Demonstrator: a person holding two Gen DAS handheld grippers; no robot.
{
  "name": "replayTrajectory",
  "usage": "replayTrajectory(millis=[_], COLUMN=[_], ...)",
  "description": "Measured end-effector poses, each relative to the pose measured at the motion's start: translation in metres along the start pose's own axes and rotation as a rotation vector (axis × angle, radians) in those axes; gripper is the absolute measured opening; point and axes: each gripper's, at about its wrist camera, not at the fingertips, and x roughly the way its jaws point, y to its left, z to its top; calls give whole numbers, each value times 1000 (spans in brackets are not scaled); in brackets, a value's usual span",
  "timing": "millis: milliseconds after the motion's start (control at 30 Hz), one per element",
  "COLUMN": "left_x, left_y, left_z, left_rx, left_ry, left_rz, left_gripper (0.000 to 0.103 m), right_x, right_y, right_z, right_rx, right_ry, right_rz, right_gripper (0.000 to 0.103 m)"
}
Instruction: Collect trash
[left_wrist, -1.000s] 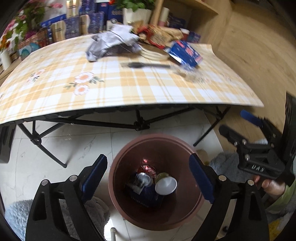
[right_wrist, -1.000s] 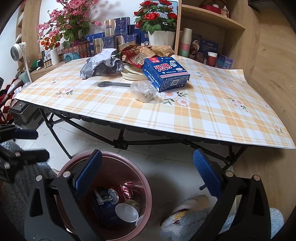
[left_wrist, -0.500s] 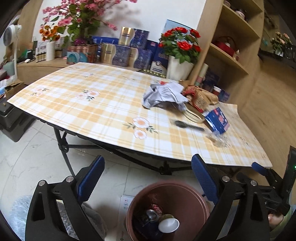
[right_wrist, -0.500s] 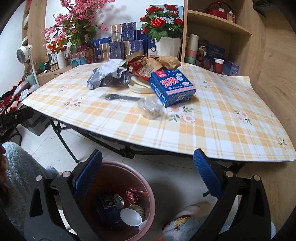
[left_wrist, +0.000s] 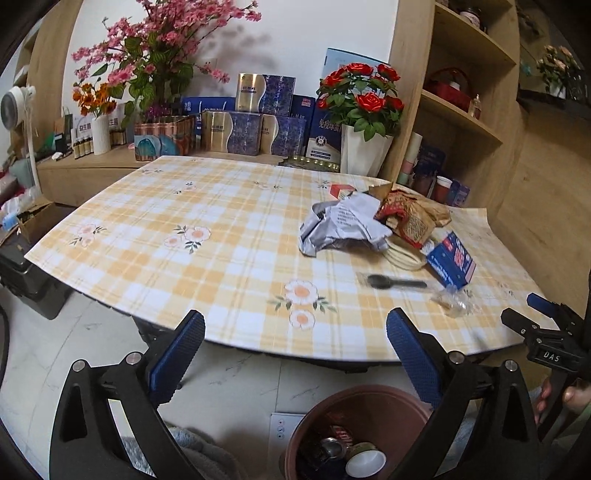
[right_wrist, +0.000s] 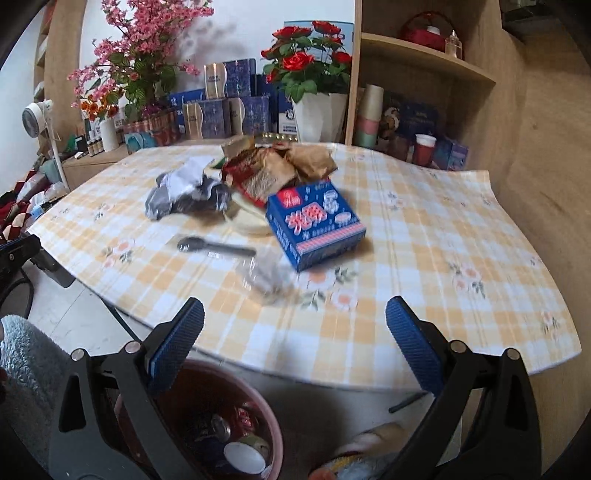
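Trash lies on the plaid table (left_wrist: 221, 236): a crumpled grey bag (left_wrist: 343, 225) (right_wrist: 184, 192), brown and red wrappers (left_wrist: 410, 218) (right_wrist: 280, 166), paper plates (left_wrist: 402, 254), a blue box (left_wrist: 452, 264) (right_wrist: 317, 221), a black spoon (left_wrist: 397, 282) (right_wrist: 214, 247) and clear crumpled plastic (left_wrist: 454, 302) (right_wrist: 266, 277). A brown bin (left_wrist: 332, 413) (right_wrist: 266, 410) on the floor holds cans and a cup. My left gripper (left_wrist: 295, 354) is open and empty in front of the table edge. My right gripper (right_wrist: 295, 350) is open and empty, also seen in the left wrist view (left_wrist: 543, 328).
Flower vases (left_wrist: 365, 155), gift boxes (left_wrist: 251, 125) and a wooden shelf unit (left_wrist: 465, 110) stand behind the table. A fan (left_wrist: 14, 110) and a black case (left_wrist: 26, 280) are at the left. A grey fluffy thing (right_wrist: 26, 362) lies by the bin.
Both grippers have risen and tilted up from the bin toward the tabletop. The right one has moved closer to the table. Both stayed open and empty.
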Motion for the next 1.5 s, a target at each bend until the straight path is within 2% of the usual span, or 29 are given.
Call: replayTrajectory(millis=[200,333,633,767,933,1067,1200,1300,1433,1500], left_x=[16,30,63,80,104,125,140,157,173,180], left_y=[-3,-9,-19,-26,-37,-47,-53,-59,-79,-88], left_z=[24,35,62,74,84,89,97,105,112,111], left_rx=[1,14,18,26,36,42,41,48,167,232], left_ry=[23,47,82,100,128,155,138,164,186,196], left_rz=[-2,1,-12,-35,-68,-105,-94,-115,-135,-114], left_gripper=[96,96,96,96,96,96,96,96,97,97], right_x=[26,60,135,154,154,140,126,116,102,97], right_y=[-13,-26,-34,-36,-38,-43,-50,-56,-66,-70], right_z=[29,49,70,73,76,82,85,87,86,85], right_rx=[-55,-68,-117,-78,-46,-22,26,60,120,135], right_ry=[20,47,160,189,190,140,102,81,53,48], right_rz=[40,81,143,168,169,160,158,151,145,143], right_gripper=[97,97,97,97,91,90,90,89,89,89])
